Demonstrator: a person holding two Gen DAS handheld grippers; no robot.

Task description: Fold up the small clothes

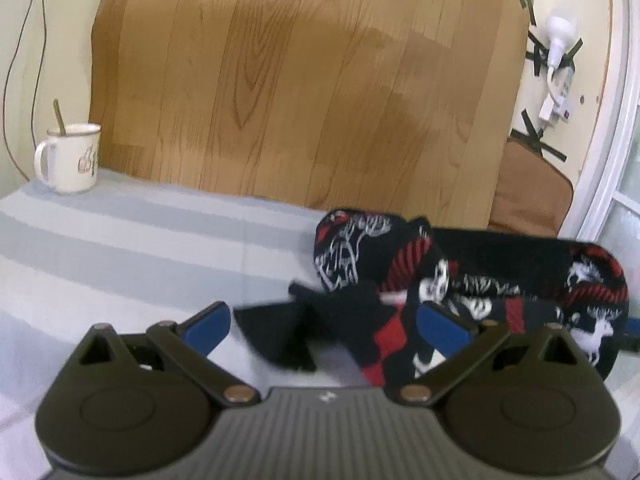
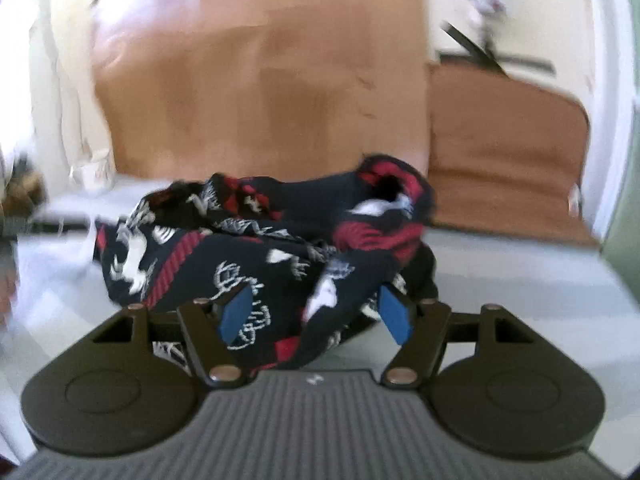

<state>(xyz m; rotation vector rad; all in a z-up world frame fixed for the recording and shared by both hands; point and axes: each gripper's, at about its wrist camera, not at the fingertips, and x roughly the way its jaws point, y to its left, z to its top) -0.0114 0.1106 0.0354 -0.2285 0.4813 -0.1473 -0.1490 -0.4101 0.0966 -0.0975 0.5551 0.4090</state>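
Right gripper (image 2: 316, 312) spread wide, patterned socks (image 2: 272, 240) loose between pads, left gripper (image 1: 324, 330) open.

You have one heap of dark patterned socks (image 1: 460, 280) at the lower right of the left wrist frame; how many socks are in it cannot be told. One mug (image 1: 72, 158) stands at the left edge, holding one spoon (image 1: 60, 117). Two grippers, left gripper (image 1: 324, 328) and right gripper (image 2: 316, 312).
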